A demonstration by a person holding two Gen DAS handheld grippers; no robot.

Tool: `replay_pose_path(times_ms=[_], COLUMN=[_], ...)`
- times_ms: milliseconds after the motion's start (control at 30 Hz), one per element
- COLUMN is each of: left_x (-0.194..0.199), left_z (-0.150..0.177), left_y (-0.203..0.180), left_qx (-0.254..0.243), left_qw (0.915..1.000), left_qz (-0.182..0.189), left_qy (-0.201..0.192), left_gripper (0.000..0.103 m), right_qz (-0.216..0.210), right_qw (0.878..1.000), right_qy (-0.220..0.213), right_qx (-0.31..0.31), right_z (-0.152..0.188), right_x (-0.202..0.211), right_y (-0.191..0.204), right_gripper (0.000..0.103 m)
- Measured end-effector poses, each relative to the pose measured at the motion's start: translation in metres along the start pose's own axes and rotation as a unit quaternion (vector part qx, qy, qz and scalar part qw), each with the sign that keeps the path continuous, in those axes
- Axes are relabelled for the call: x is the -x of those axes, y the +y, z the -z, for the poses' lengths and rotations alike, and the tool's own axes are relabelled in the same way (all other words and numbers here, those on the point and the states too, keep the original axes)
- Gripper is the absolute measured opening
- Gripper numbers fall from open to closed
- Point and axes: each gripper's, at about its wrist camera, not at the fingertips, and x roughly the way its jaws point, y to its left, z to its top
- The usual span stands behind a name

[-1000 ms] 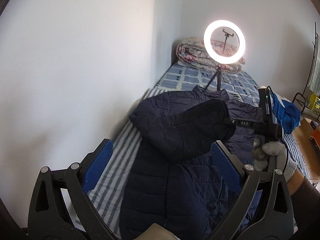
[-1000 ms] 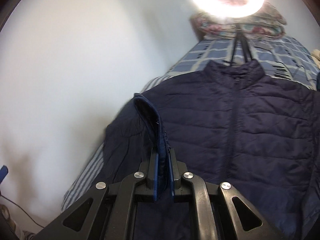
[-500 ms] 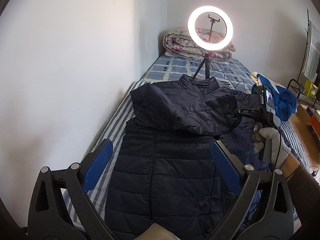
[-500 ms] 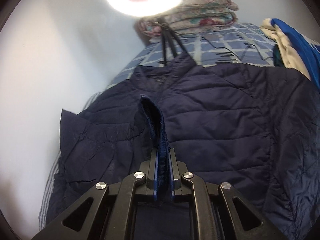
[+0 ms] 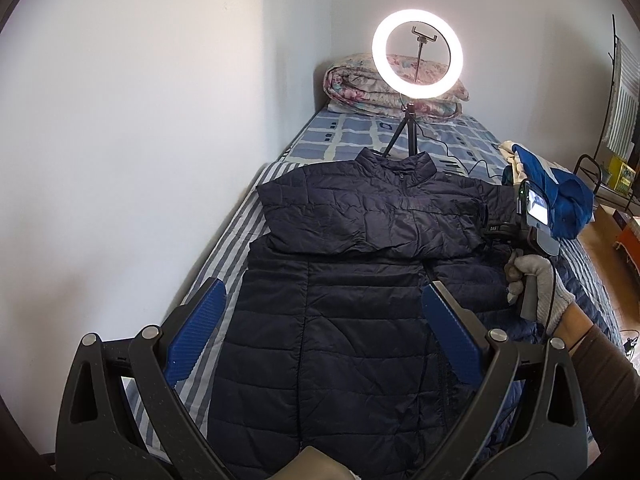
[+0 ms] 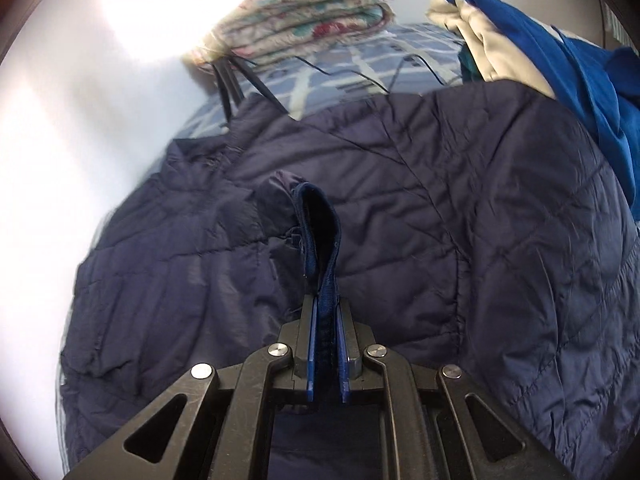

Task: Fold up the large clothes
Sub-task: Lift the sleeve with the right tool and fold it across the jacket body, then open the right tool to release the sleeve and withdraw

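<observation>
Lying flat along the bed (image 5: 224, 248), navy puffer jacket (image 5: 340, 320): long axis up the frame, collar toward the ring light (image 5: 417, 59) at top. Left hand-held gripper (image 5: 324, 336) spread wide above the hem; right hand-held gripper (image 6: 325, 356) clamped on the folded-over sleeve cuff (image 6: 320, 232).

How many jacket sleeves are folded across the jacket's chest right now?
1. The sleeve lies across the navy puffer jacket, its cuff clamped in the right gripper. The other sleeve may be hidden.
</observation>
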Motion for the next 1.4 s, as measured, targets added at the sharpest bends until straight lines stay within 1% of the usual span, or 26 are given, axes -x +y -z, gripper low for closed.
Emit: replay_pose_path(times_ms=[200,300,333,433,500,567,733,867,900,1067,1233,1400], left_x=[0.003,0.005,0.005,0.006,0.008,0.011,0.024,0.037,0.040,0.057,0.071,0.080], left_z=[0.001,0.001,0.001,0.000,-0.001,-0.002,-0.003,-0.002,-0.002,-0.001,0.003,0.009], left_y=[-0.005,-0.005,-0.005,-0.006,-0.006,-0.007,-0.014,-0.021,-0.023,-0.036,-0.055,-0.080], left_qx=[-0.012,-0.008,-0.008,-0.014,-0.015,-0.013,-0.023,-0.021,-0.020,-0.025,-0.044,-0.063], left_qw=[0.9999,1.0000,1.0000,0.9998,0.9997,0.9997,0.9989,0.9982,0.9980,0.9961,0.9933,0.9899], left_qz=[0.000,0.001,0.001,-0.003,-0.001,0.004,0.008,0.025,0.029,0.050,0.067,0.096], left_qy=[-0.006,-0.004,-0.005,-0.013,-0.018,-0.022,-0.041,-0.050,-0.053,-0.068,-0.083,-0.084], left_gripper=[0.100,0.100,0.100,0.100,0.100,0.100,0.100,0.100,0.100,0.100,0.100,0.100], right_qz=[0.015,0.022,0.025,0.015,0.023,0.032,0.026,0.034,0.036,0.042,0.056,0.064], right_qw=[1.000,1.000,1.000,1.000,0.999,0.998,0.996,0.992,0.991,0.989,0.986,0.984], right_qy=[0.017,0.012,0.009,-0.006,-0.019,-0.033,-0.060,-0.085,-0.088,-0.098,-0.111,-0.125], right_qx=[0.006,0.012,0.010,0.012,0.029,0.043,0.060,0.086,0.090,0.103,0.113,0.113], right_z=[0.003,0.006,0.006,0.005,0.005,0.006,0.010,0.018,0.020,0.039,0.062,0.095], right_x=[-0.010,-0.007,-0.004,0.013,0.028,0.047,0.105,0.157,0.165,0.220,0.272,0.329], right_y=[-0.002,0.001,0.001,0.005,0.011,0.016,0.019,0.027,0.028,0.026,0.018,0.002], right_gripper=[0.009,0.021,0.029,0.037,0.042,0.049,0.050,0.056,0.056,0.056,0.057,0.062])
